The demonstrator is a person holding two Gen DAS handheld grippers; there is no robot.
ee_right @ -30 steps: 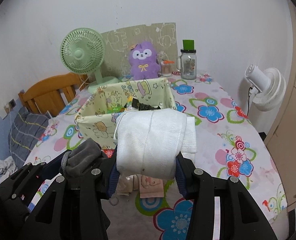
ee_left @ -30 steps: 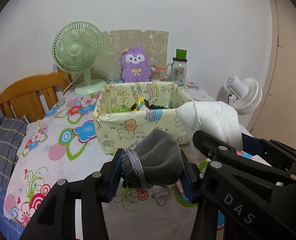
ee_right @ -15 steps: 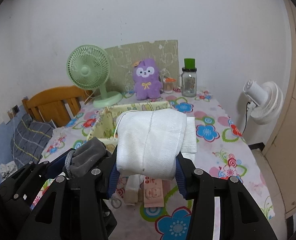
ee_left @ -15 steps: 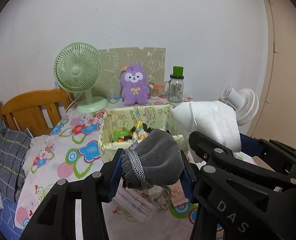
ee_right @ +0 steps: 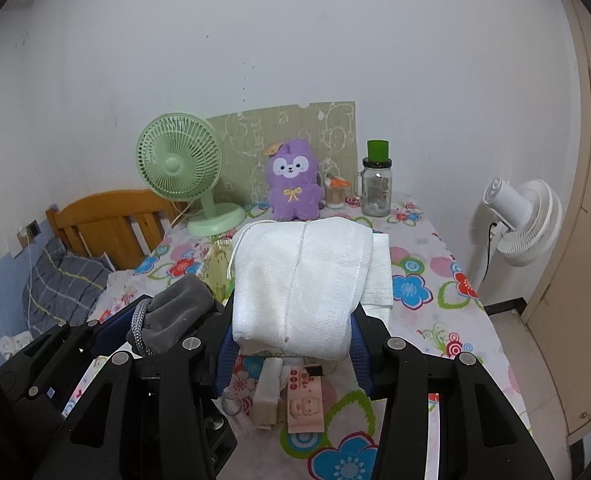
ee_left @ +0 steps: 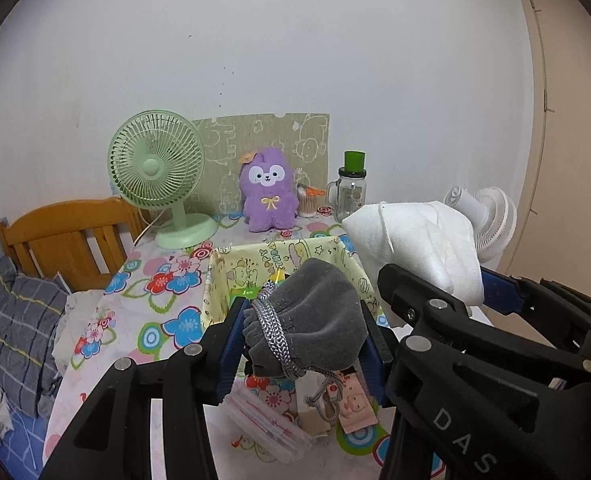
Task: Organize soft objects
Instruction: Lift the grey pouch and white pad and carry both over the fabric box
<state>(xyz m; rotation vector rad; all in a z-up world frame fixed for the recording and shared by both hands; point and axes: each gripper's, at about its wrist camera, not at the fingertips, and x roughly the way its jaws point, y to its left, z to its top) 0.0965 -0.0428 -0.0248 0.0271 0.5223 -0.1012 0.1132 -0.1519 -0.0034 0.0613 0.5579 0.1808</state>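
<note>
My left gripper (ee_left: 301, 328) is shut on a grey velvet drawstring pouch (ee_left: 307, 316), held above the table in front of the yellow fabric storage box (ee_left: 215, 292). My right gripper (ee_right: 291, 332) is shut on a folded white towel (ee_right: 299, 280), held beside the left one; the towel also shows in the left wrist view (ee_left: 419, 240). The pouch shows in the right wrist view (ee_right: 175, 312) at the left. The towel hides most of the box (ee_right: 215, 264) in the right wrist view.
A green desk fan (ee_left: 155, 172), purple plush toy (ee_left: 269, 192) and glass jar with green lid (ee_left: 351, 192) stand at the back of the floral table. Small packets (ee_left: 295, 408) lie below the grippers. A white fan (ee_right: 523, 216) stands right, a wooden bed frame (ee_left: 67, 236) left.
Both grippers have risen and pulled back from the box with their loads still held; the box and table now look lower and farther away.
</note>
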